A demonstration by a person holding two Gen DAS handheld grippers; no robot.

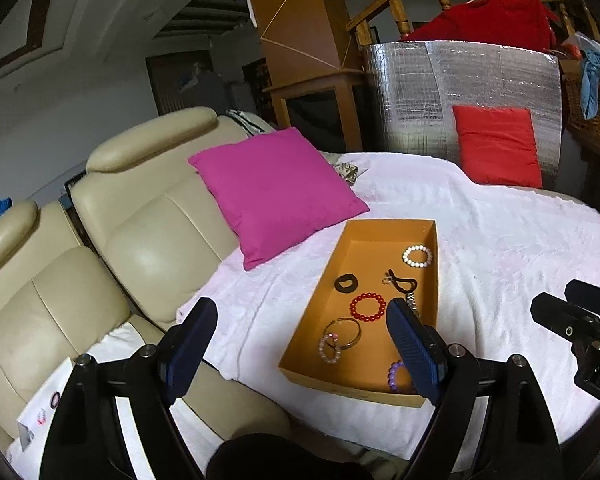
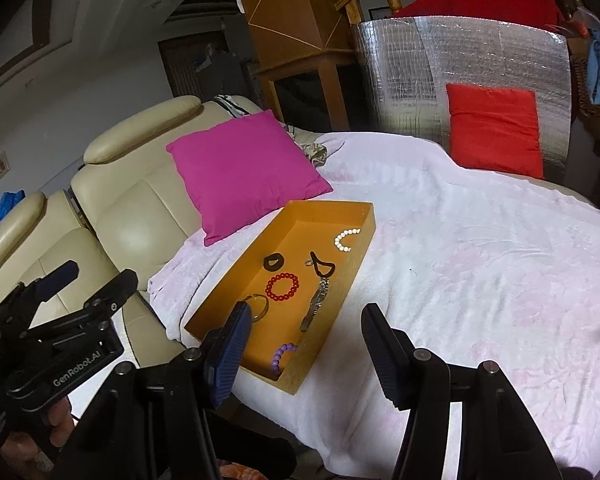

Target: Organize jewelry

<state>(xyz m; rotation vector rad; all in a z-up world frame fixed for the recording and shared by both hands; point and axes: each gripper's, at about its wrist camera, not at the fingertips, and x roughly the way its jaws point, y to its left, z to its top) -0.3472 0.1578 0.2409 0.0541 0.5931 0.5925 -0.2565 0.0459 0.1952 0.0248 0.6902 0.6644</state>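
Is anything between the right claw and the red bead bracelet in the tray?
Nothing visible blocks it. The right claw hangs open above the near end of the orange tray, and the red bead bracelet lies uncovered on the tray floor, apart from the watch and the metal bangle on either side of it.

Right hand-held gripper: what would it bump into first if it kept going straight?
Probably the white blanket, just right of the orange tray. The open right hand-held gripper points at bare blanket beside it; depth is hard to judge.
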